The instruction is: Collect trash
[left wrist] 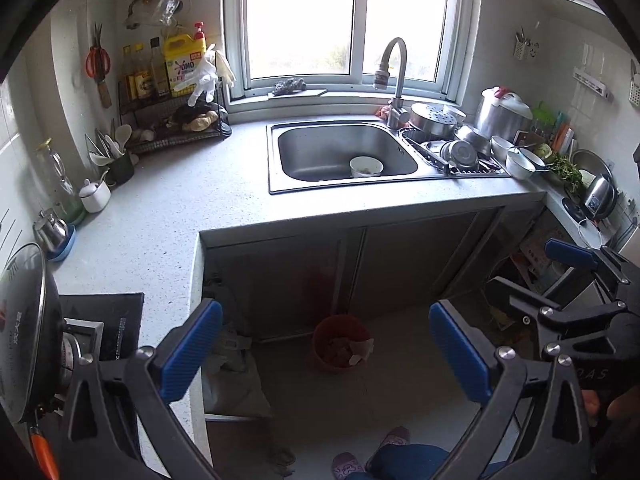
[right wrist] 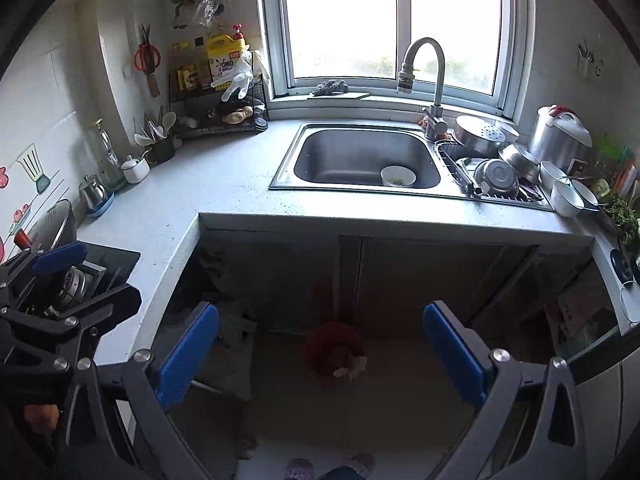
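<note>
Two grippers were held above the kitchen floor, both with blue pads spread wide and nothing between them. The left gripper [left wrist: 326, 354] was seen from its own camera, and its pads framed a bin [left wrist: 341, 343] standing on the floor at 6 o'clock from the sink [left wrist: 347, 154], just in front of the cabinet doors [left wrist: 352, 264]. The bin was a round, reddish-orange bucket, upright, and was filled near its rim with crumpled pale paper and brownish scraps; what the scraps were could not be told. The right gripper [right wrist: 320, 352] was likewise spread wide, and the same bin [right wrist: 335, 354] appeared darker red between its pads in the dimmer right view. A white bowl [left wrist: 366, 166] with some leftovers was seen inside the sink, toward its 5 o'clock corner. Stacked metal bowls and pots [left wrist: 460, 148] were crowded at 3 o'clock from the sink. The grey counter [left wrist: 168, 208] wrapped round at 9 o'clock.
</note>
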